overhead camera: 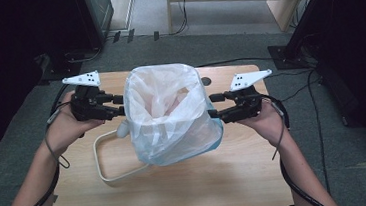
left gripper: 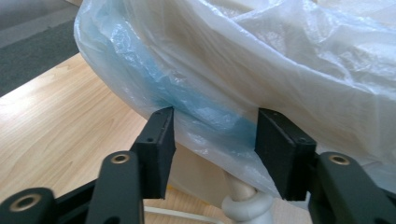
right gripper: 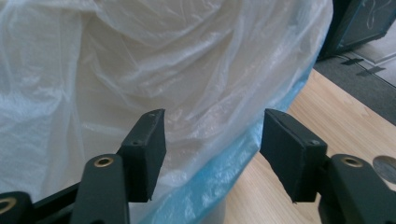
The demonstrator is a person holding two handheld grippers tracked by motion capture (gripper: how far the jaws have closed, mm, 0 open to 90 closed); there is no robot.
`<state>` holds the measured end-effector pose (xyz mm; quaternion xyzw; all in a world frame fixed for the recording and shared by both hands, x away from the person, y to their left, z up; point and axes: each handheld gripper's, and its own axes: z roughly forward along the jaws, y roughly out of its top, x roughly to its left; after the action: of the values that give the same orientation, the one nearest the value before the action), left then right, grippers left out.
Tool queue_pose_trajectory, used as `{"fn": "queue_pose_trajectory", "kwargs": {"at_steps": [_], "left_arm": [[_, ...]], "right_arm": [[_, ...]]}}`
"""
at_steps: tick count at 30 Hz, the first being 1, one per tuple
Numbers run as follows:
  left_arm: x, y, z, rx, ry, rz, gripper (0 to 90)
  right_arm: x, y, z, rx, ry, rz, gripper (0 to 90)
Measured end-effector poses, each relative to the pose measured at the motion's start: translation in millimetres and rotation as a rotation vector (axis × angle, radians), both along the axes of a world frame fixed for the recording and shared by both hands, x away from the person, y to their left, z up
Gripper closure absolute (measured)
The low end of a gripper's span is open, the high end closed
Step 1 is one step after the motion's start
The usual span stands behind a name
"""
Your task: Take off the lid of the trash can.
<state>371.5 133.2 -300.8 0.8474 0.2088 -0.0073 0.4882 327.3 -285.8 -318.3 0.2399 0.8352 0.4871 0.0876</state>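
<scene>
Sitting mid-frame on one wooden table (overhead camera: 237,173): one bucket (overhead camera: 216,132) wearing one white plastic bag (overhead camera: 163,104), with one handle (overhead camera: 107,167) lying lower left. Two grippers (overhead camera: 113,105) (overhead camera: 215,105) are flanking it, left and right.

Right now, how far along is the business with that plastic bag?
Done: the white bag already lines the blue bin, its edge draped outside. In hand: the left gripper and right gripper flank the rim, jaws apart, gripping nothing. Left, probably: tidying the overhang.
</scene>
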Motion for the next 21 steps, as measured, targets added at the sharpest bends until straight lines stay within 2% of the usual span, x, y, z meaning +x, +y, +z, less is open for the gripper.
{"fn": "queue_pose_trajectory", "kwargs": {"at_steps": [4, 6, 9, 11, 13, 15, 18, 21], "left_arm": [[-1.0, -1.9, 2.3, -0.002, 0.002, -0.03, 64.1], [-1.0, -2.1, 3.3, -0.002, -0.007, -0.028, 65.1], [0.2, -1.5, 4.8, -0.022, 0.012, -0.037, 72.3], [0.2, -1.4, 8.1, -0.035, 0.023, -0.04, 80.2], [-0.4, 0.0, 14.0, -0.056, 0.013, -0.04, 84.8], [-1.1, 1.8, 21.4, -0.055, 0.005, -0.035, 88.3], [-1.9, 4.6, 31.1, -0.068, -0.001, -0.032, 89.4], [-4.3, 5.7, 40.3, -0.089, -0.008, -0.043, 89.1]], "right_arm": [[1.8, 3.8, 2.5, 0.029, 0.009, 0.034, 48.6], [2.5, 4.5, 3.8, 0.018, 0.004, 0.035, 51.6], [2.6, 3.0, 6.1, 0.046, 0.014, 0.046, 64.2], [1.8, 3.1, 9.6, 0.066, 0.029, 0.043, 72.2], [0.7, 3.0, 15.3, 0.09, 0.042, 0.047, 79.5], [0.2, 3.0, 22.6, 0.109, 0.06, 0.041, 85.2], [-1.5, 4.1, 31.8, 0.092, 0.055, 0.037, 86.6], [-2.9, 0.7, 39.7, 0.14, 0.054, 0.043, 86.4]]}}
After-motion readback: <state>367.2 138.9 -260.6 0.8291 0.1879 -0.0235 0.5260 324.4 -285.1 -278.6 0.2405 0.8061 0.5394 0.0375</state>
